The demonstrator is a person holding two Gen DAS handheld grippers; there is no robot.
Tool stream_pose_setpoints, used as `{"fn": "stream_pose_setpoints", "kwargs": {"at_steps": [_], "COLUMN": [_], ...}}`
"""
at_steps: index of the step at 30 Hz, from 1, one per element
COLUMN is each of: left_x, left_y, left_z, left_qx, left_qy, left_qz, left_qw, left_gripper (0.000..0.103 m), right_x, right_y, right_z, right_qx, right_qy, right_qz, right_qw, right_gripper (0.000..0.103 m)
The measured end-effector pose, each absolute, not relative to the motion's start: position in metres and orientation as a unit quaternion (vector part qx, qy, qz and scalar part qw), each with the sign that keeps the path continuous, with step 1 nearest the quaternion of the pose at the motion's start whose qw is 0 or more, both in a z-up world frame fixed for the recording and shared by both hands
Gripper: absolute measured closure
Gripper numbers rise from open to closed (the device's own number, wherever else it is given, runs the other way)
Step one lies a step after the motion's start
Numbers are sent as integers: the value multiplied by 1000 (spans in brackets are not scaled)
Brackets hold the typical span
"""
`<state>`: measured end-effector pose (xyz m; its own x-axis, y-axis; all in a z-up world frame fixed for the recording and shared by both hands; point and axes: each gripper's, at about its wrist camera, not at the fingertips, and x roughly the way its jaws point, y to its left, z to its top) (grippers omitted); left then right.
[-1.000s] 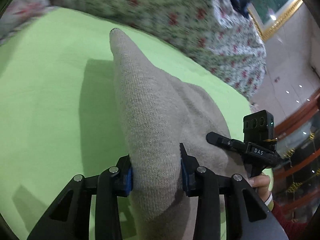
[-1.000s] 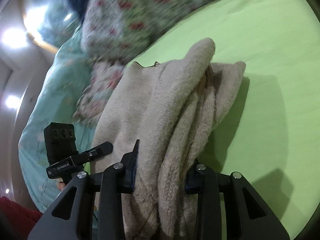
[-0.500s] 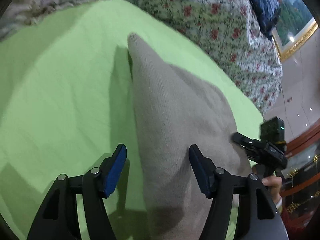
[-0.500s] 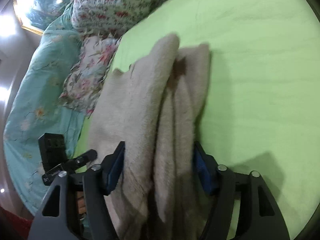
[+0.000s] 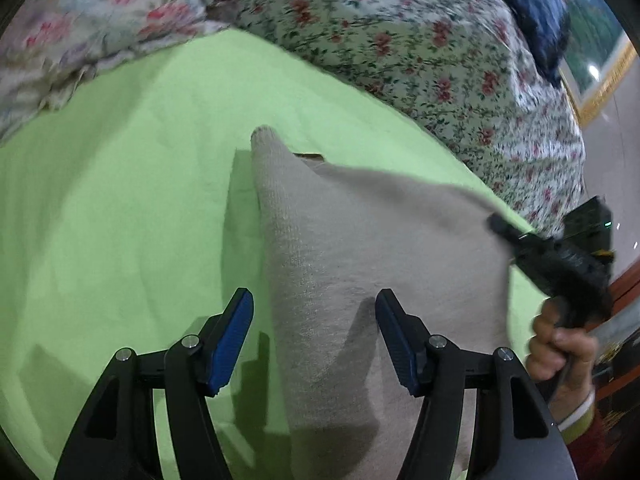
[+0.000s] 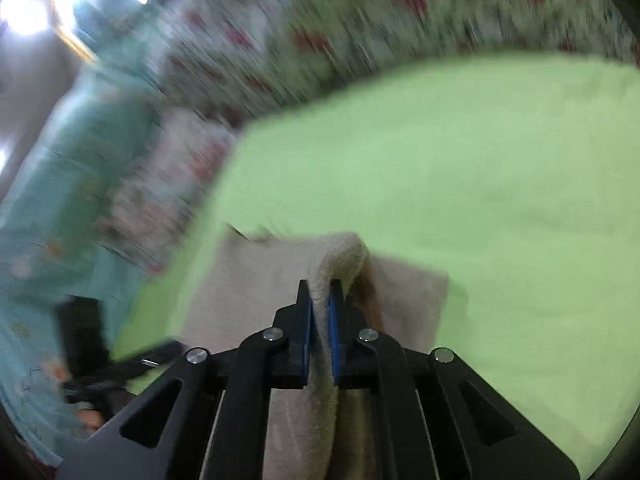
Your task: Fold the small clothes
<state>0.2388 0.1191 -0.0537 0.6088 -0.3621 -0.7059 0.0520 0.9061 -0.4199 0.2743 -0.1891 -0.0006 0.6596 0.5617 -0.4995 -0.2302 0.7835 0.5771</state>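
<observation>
- Beige knitted garment [image 5: 360, 248] lies on the lime-green sheet [image 5: 120, 220], folded over into a thick wedge whose narrow tip points toward the floral bedding.
- Left gripper [image 5: 314, 340] tilts down over the near end of the garment with its jaws apart; a fold of the knit sits between the blue pads [image 5: 232, 340], and neither pad presses on it.
- Right gripper [image 6: 319, 312] has its jaws together, clamped on a raised ridge of the same garment [image 6: 280, 272], which stands up from the rest of the cloth and drapes over the pads.
- From the left camera, the right-hand tool shows as a blurred black body at the garment's far edge, gripped by a hand [image 5: 560, 348] with a red sleeve and a pale cuff at the wrist.
- Counted: one garment, two grippers, one hand in plain sight; a second hand is only a smear of colour low in the right view.
- Floral quilt [image 5: 400, 40], cream with small red flowers, is heaped along the far side of the sheet; a second floral cloth [image 5: 80, 20] with bigger pink blooms lies beside it.
- Turquoise bedspread [image 6: 60, 200] runs alongside, much blurred.
- Gold-framed picture [image 5: 600, 80] leans at the edge of a pale tiled floor, and ceiling lights [image 6: 20, 16] glare overhead.
</observation>
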Motion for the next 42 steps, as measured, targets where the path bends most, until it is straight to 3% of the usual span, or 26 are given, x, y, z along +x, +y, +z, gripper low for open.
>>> {"fn": "stream_pose_setpoints", "kwargs": {"at_steps": [2, 8, 11, 14, 15, 23, 30, 37, 38, 39, 42], "left_x": [243, 250, 236, 207, 193, 66, 37, 61, 63, 64, 65], "left_y": [110, 84, 82, 83, 84, 86, 67, 62, 64, 66, 64], "left_z": [-56, -62, -51, -42, -39, -49, -82, -96, -94, -92, -87], "left_qx": [-155, -96, -81, -78, -75, -71, -54, -63, -73, -84, -77], "left_qy": [433, 455, 451, 443, 438, 412, 433, 436, 435, 431, 430], "left_qz": [-105, -70, -67, -77, -79, -95, -95, -49, -45, -47, -38], "left_qw": [881, 882, 886, 890, 892, 903, 895, 896, 897, 897, 899], "left_gripper": [37, 37, 38, 38, 38, 38, 38, 40, 42, 50, 80], "right_x": [270, 290, 277, 247, 234, 113, 78, 96, 99, 102, 100], "right_y": [-206, -215, -217, -221, -222, -217, -199, -178, -176, -173, -175], "right_z": [-4, -63, -58, -36, -29, -25, -49, -71, -73, -73, -52], "right_qx": [255, 257, 278, 284, 282, 277, 264, 244, 244, 234, 230], "right_qy": [343, 433, 430, 413, 405, 377, 398, 425, 429, 436, 418], "right_qz": [203, 141, 140, 147, 151, 177, 187, 198, 197, 195, 214], "right_qw": [881, 852, 848, 853, 857, 866, 858, 849, 847, 847, 852], "right_gripper": [95, 95, 84, 57, 55, 55, 55, 56, 68, 90, 95]}}
